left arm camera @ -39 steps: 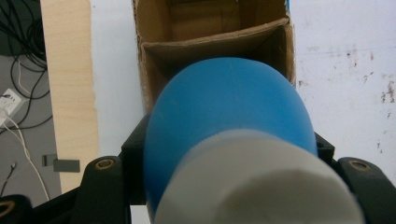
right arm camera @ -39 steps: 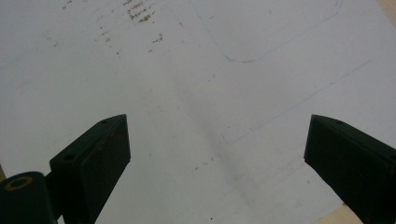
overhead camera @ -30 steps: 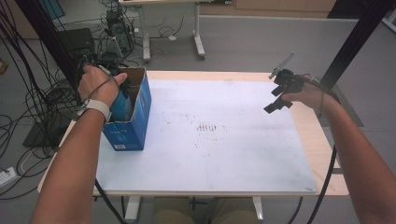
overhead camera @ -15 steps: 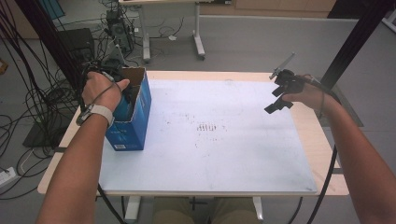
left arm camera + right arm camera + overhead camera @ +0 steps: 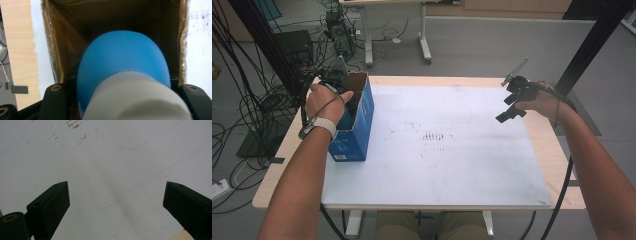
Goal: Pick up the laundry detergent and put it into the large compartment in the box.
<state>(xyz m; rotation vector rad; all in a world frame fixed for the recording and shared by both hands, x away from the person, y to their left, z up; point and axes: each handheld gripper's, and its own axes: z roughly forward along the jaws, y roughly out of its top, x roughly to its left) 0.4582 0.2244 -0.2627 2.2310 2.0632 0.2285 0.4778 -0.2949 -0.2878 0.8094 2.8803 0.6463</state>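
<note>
Lowered since the earlier frame, the left gripper (image 5: 343, 95) is sunk into the open top of the box (image 5: 357, 132), its jaws clamped on a blue bottle (image 5: 123, 60) held inside. Well apart from the box, the right gripper (image 5: 512, 102) is held wide, nothing between its jaws.
</note>
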